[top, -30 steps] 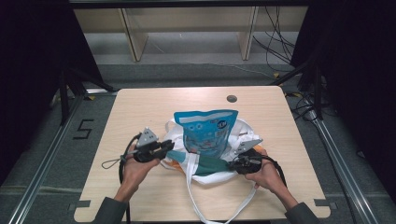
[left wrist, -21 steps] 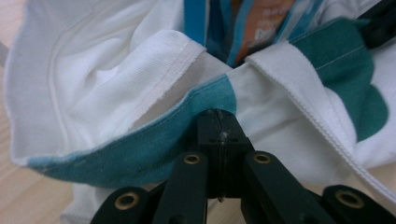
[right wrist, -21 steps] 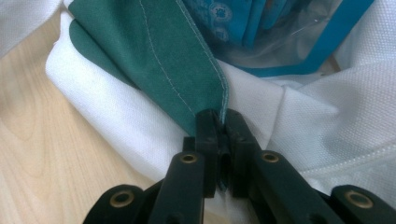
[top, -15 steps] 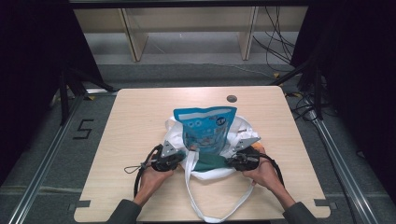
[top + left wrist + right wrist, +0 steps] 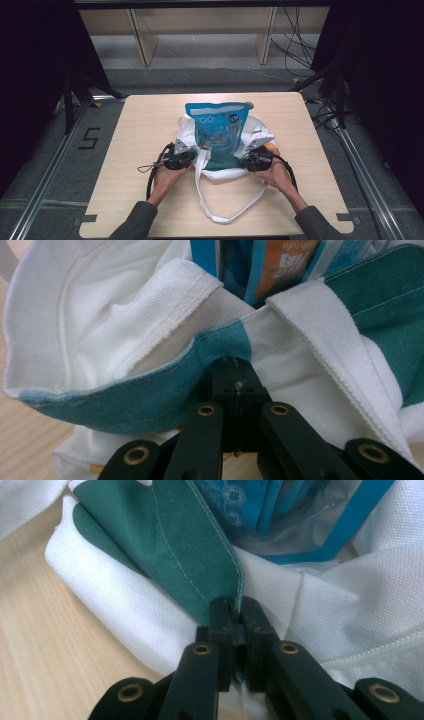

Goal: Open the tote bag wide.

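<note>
1. White canvas with a teal band: the tote bag (image 5: 220, 165) lies at the centre of the wooden table (image 5: 140, 125), its mouth toward the person and its long strap (image 5: 227, 212) looping off toward 6 o'clock.
2. A blue snack pouch (image 5: 216, 127) sits part-way inside the bag, and its top sticks out toward 12 o'clock.
3. The left gripper (image 5: 181, 159), at 9 o'clock of the bag mouth, has its jaws pinched tight on the teal rim; they have just been closing, with the hem between them.
4. The right gripper (image 5: 252, 160), at 3 o'clock of the mouth, is likewise clamped on the teal rim.
5. Step in hand, as I judge it: both sides of the mouth are gripped, so the bag is being held open around the pouch.
6. The next move likely calls for drawing the two rim points evenly toward 6 o'clock or upward, keeping both pinches firm so that the pouch slides deeper and the cloth does not slip free.
7. The left gripper view shows the hem (image 5: 150, 395) folded into the closed tips, the white strap (image 5: 330, 355) stitched at 2 o'clock and the pouch's orange print (image 5: 287, 265) at 12 o'clock; the high view is too coarse for these.
8. The right gripper view shows the teal edge (image 5: 200, 555) running straight into the jaws and the pouch's clear plastic (image 5: 300, 525).
9. The high view alone gives the whole layout, both hands and the trailing strap.
</note>
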`<state>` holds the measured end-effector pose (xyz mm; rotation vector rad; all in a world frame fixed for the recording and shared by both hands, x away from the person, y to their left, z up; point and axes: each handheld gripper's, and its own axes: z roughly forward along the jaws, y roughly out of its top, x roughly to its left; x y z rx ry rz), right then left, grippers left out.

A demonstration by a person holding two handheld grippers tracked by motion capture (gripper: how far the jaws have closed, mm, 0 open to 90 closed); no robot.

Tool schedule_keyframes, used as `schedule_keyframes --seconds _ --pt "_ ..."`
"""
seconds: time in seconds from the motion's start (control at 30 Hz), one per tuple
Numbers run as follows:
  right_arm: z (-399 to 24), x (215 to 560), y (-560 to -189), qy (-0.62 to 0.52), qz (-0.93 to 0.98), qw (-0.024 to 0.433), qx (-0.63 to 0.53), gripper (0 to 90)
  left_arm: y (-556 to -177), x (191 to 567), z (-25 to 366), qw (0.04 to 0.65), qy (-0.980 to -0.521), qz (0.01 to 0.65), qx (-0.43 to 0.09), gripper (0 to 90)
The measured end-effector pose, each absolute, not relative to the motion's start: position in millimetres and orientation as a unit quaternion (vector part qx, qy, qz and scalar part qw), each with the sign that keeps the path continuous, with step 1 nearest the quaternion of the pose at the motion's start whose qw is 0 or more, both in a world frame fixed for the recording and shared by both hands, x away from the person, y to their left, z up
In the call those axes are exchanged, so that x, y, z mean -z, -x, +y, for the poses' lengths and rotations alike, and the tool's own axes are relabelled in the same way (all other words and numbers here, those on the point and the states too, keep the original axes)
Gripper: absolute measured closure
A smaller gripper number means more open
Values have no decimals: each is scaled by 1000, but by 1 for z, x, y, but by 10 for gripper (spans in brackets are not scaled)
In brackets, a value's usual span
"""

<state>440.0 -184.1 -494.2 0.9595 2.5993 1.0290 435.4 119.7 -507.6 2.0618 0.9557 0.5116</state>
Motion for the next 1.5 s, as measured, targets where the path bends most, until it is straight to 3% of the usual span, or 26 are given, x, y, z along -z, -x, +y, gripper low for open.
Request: schedule_keyframes --seconds 0.23,0.3,0.47,0.5,1.0,1.5 --pt "-185 493 -440 -324 873 95 -353 832 -434 502 125 398 -814 374 -196 890" --pt "-187 487 -436 -334 865 85 -364 748 -430 497 127 422 -798 386 -189 862" --pt "-196 472 -432 -343 851 76 -391 706 -423 486 133 451 -784 386 -182 809" --pt "-201 464 -429 -347 839 78 -411 659 -418 480 136 464 -778 386 -174 770" --pt "-240 440 -414 -378 802 111 -449 545 -381 462 148 497 -759 395 -145 514" --pt "-246 444 -408 -385 794 125 -453 474 -354 475 158 493 -755 410 -135 352"
